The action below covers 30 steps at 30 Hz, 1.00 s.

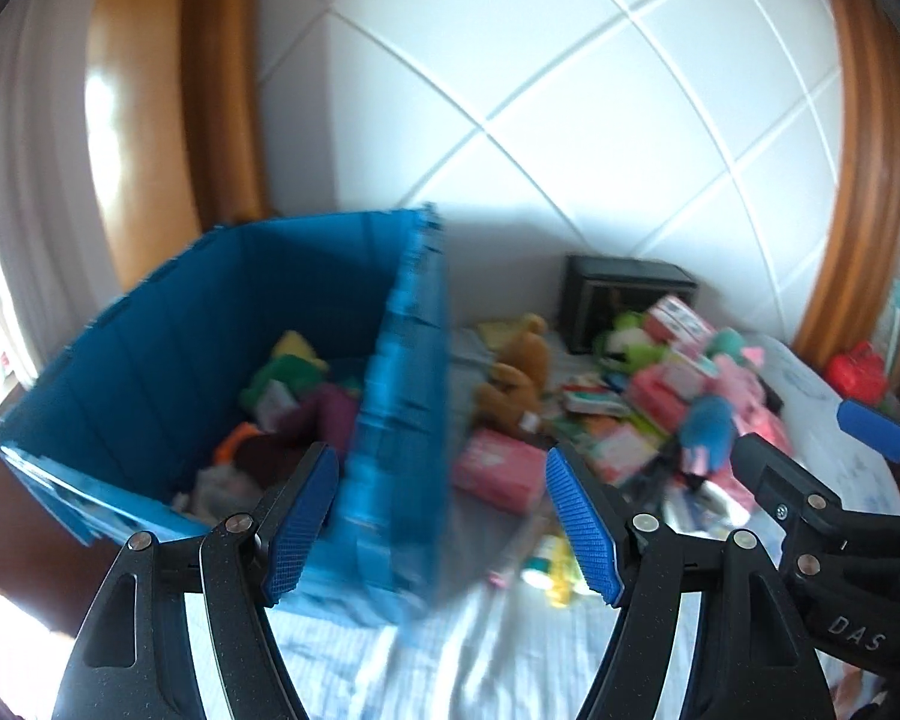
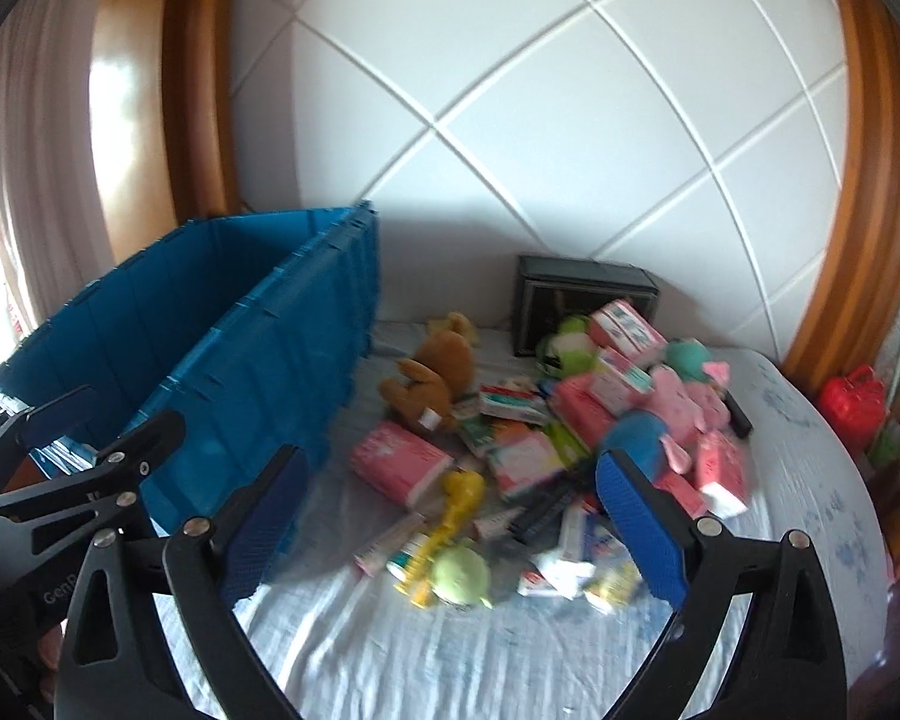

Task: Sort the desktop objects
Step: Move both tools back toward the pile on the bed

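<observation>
A blue crate stands at the left on the bed, with several soft toys inside; it also shows in the right wrist view. A pile of toys and pink boxes lies to its right: a brown teddy bear, a pink tissue pack, a yellow giraffe toy, a green plush ball, a blue plush. My left gripper is open and empty over the crate's near corner. My right gripper is open and empty above the pile's near edge.
A black box stands at the back against the white padded headboard. A red object sits at the right beyond the bed. The right gripper shows at the right of the left wrist view. Light sheet spreads in front.
</observation>
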Available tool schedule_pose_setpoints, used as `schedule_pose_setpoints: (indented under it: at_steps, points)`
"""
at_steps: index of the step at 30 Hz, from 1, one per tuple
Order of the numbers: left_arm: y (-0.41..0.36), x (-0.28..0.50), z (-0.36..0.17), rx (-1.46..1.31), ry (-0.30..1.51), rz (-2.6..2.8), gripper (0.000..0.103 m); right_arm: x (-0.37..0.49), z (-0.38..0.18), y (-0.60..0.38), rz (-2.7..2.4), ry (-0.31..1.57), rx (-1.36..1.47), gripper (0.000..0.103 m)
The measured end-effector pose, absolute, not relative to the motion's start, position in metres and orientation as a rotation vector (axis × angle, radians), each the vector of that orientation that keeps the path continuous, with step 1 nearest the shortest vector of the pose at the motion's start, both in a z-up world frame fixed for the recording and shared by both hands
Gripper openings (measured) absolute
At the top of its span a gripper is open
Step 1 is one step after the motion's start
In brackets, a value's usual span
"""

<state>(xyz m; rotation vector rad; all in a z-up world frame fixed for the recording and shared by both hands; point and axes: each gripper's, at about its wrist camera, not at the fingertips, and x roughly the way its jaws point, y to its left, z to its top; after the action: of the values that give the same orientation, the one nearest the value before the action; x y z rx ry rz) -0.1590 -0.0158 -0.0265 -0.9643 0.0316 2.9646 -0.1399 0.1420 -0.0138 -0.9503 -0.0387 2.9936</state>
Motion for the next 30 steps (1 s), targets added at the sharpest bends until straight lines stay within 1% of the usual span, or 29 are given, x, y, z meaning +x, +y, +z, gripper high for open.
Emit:
schedule_pose_setpoints:
  at_steps: [4,8,12,16,19,21,30]
  points:
    - [0.039,-0.152,-0.046,-1.018,0.057,2.899,0.072,-0.12,-0.031,0.206,2.928,0.006,-0.985,0.098]
    - [0.084,-0.147,-0.072,-1.091,0.052,2.853,0.072,-0.108,-0.061,0.264,2.859,0.035,-1.071,0.098]
    - [0.114,-0.145,-0.106,-1.203,0.056,2.824,0.072,-0.096,-0.099,0.314,2.783,0.087,-1.177,0.098]
    - [0.135,-0.145,-0.137,-1.299,0.106,2.777,0.072,-0.093,-0.132,0.34,2.724,0.149,-1.27,0.098]
    - [0.143,-0.15,-0.156,-1.345,0.127,2.751,0.072,-0.097,-0.149,0.346,2.699,0.168,-1.318,0.098]
    - [0.142,-0.157,-0.169,-1.363,0.13,2.732,0.072,-0.103,-0.159,0.348,2.682,0.175,-1.347,0.103]
    - [0.117,-0.195,-0.245,-1.526,0.182,2.654,0.072,-0.145,-0.215,0.345,2.603,0.182,-1.483,0.103]
